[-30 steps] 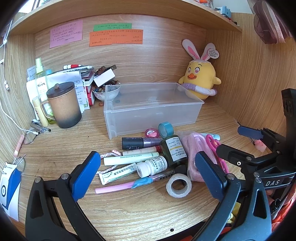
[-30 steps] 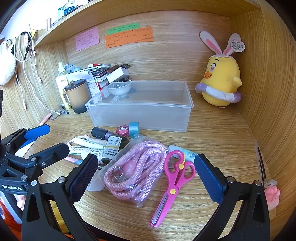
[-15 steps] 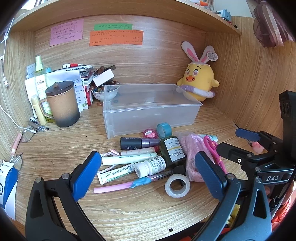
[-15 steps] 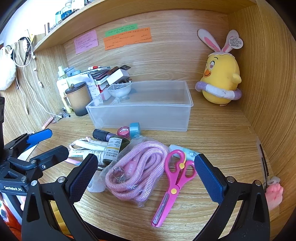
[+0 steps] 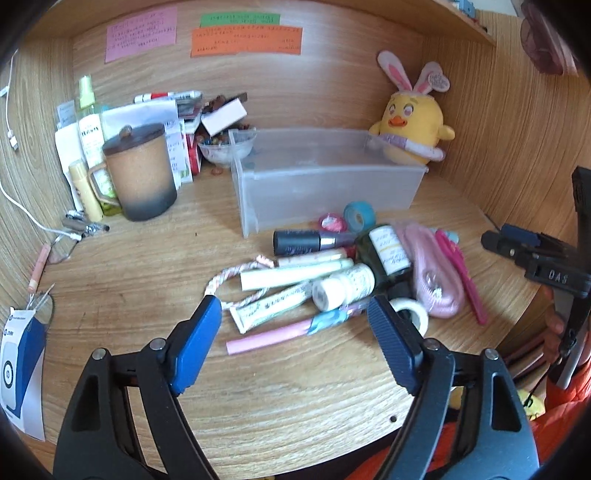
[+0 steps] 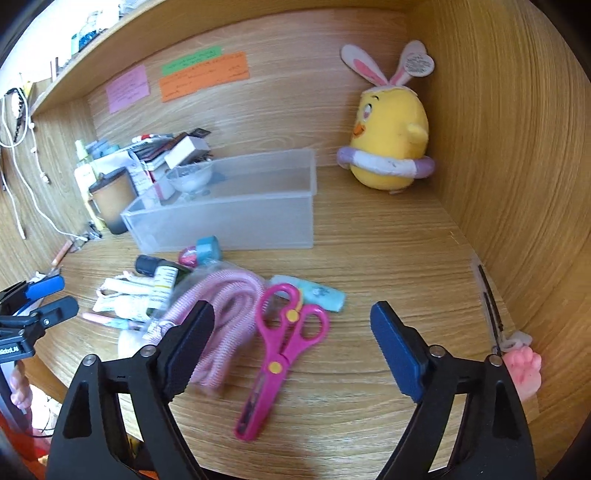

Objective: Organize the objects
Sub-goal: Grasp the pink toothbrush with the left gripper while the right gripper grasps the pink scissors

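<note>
Pink scissors (image 6: 280,354) lie before translucent bin (image 6: 236,218).

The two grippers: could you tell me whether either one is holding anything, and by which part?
Nothing is held: left gripper and right gripper are closing on empty air.

Blurring: notes (image 5: 245,36), writing unreadable; tape roll (image 5: 417,314) hiding behind gripper finger (image 5: 393,339); rope (image 6: 221,306) smearing beside scissors (image 6: 280,347).

Magenta scissors (image 6: 280,350), pink rope (image 6: 221,314), yellow plush chick (image 6: 391,147).
</note>
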Demonstrator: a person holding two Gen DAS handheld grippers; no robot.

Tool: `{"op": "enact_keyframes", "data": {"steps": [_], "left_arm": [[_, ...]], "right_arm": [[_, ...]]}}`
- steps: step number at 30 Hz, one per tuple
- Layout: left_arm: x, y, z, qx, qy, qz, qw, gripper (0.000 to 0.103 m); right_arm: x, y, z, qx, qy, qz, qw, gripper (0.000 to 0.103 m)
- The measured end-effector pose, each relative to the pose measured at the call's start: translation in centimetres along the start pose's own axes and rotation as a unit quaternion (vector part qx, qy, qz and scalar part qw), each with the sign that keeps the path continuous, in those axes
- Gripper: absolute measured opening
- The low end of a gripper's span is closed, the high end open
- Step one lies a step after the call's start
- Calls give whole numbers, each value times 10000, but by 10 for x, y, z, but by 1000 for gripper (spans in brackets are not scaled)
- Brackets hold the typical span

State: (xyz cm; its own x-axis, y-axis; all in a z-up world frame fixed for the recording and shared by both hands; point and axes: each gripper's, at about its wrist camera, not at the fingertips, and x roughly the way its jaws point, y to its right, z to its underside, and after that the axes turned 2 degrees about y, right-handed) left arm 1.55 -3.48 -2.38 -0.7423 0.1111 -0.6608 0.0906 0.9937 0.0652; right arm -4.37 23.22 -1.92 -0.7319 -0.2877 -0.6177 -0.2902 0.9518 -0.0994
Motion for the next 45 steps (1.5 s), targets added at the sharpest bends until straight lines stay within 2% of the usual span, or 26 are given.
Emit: {"op": "enact_keyframes", "data": {"steps": [7,12,17,19,24,35,38,42,45], "left_arm": [[34,-12,11,-220,-533,42,9983,82],[42,-10,10,-142,-599,247,9978,82],[39,-5,16,-41,-712,378,9967,81],[38,-5,20,-46,-825,448,9956,73],[28,-1,26,97,-981,551,9936,62],[43,12,16,551,-884,574,9929,61],[46,17,15,675,-783,541,9932,55],[47,26,14,827,-710,512,9927,27],[44,27,17,796,-710,555,9927,21]], "right_arm": [[16,3,14,0,-386,2,9993,70],[24,5,17,100,-542,-92,9984,65],[32,7,21,143,-684,-105,9975,53],[34,9,22,151,-715,-101,9973,49],[34,10,23,37,-737,9,9973,36],[38,4,23,-45,-775,-4,9970,35],[40,4,22,-17,-745,9,9972,36],[40,-2,25,-187,-677,164,9974,38],[39,-10,29,-439,-628,331,9965,37]]}}
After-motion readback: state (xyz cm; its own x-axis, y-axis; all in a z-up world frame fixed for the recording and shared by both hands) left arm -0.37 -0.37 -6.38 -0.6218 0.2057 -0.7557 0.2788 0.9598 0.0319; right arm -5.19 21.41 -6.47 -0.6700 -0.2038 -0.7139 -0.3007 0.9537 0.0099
